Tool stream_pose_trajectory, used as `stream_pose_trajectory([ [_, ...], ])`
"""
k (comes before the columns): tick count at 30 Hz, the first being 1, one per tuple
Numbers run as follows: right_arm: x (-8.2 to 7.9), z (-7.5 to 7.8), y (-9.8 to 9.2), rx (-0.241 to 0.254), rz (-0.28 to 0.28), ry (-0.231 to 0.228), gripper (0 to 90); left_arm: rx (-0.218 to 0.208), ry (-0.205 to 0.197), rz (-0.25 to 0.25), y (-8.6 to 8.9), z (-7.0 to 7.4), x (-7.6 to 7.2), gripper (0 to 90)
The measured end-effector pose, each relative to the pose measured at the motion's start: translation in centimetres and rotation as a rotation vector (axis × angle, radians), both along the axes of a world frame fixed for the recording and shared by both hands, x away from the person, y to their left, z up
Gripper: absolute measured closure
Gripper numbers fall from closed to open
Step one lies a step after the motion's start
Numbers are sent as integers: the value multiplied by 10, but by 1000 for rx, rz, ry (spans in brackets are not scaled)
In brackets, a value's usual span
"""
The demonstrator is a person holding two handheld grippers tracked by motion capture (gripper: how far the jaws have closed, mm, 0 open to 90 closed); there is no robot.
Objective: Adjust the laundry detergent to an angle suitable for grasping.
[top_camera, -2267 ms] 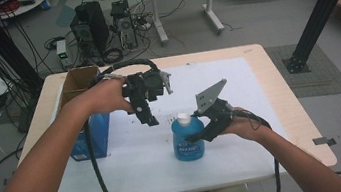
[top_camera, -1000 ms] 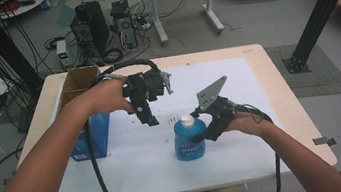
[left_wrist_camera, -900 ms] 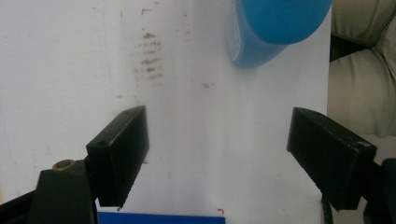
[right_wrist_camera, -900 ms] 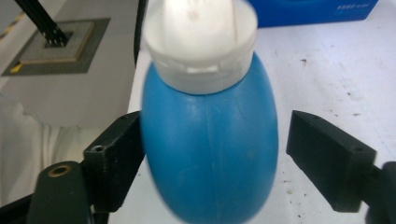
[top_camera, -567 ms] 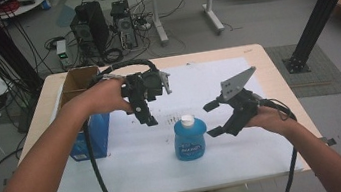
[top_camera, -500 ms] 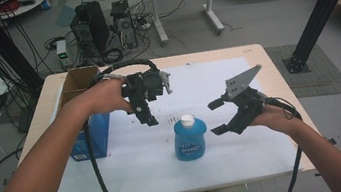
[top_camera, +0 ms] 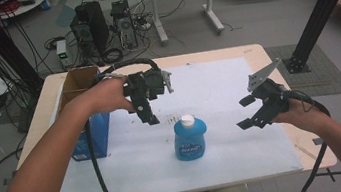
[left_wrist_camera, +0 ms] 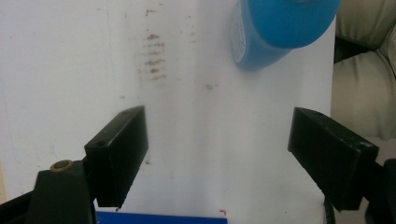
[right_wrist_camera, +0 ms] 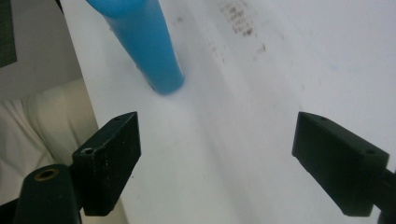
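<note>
Blue bottle (top_camera: 190, 139) stood upright mid-table, both grippers empty with jaws apart: left gripper (top_camera: 153, 120) at its 10 o'clock, right gripper (top_camera: 247, 112) at 3; any regrasp should square jaws on the body.

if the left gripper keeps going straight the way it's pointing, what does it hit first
Most likely the white sheet covering the table. In the left gripper view, the open left gripper has bare sheet between its jaws. The blue bottle stands off to one side, so it would probably be missed, though depth is hard to judge.
</note>
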State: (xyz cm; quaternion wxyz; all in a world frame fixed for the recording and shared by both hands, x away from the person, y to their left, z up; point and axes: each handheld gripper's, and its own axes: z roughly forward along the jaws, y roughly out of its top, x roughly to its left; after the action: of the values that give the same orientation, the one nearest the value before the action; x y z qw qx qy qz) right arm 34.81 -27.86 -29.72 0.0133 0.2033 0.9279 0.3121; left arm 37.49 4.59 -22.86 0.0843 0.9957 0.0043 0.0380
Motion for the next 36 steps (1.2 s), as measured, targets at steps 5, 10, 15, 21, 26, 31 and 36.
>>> stream_pose_trajectory([
  [5, -3, 2, -12, -65, -42, 12, 167, -2, -4, 0, -2, 0, 0, 208],
  [10, -7, 2, -20, -123, -83, 4, 165, 3, -1, -1, -3, 0, 0, 208],
  [15, -9, 5, -26, -138, -117, 12, 176, 0, -4, -4, -4, 0, 1, 208],
  [21, -13, 7, -25, -192, -121, 9, 178, -2, -9, 2, -4, 1, 1, 208],
  [26, -13, 10, -24, -197, -117, 4, 179, -5, -5, 7, -5, 1, 0, 208],
  [31, -13, 12, -24, -196, -119, -2, 177, -7, -12, 9, -7, 3, -2, 208],
  [36, -14, 12, -22, -191, -119, -2, 178, 0, -13, 9, -7, 4, -3, 208],
])
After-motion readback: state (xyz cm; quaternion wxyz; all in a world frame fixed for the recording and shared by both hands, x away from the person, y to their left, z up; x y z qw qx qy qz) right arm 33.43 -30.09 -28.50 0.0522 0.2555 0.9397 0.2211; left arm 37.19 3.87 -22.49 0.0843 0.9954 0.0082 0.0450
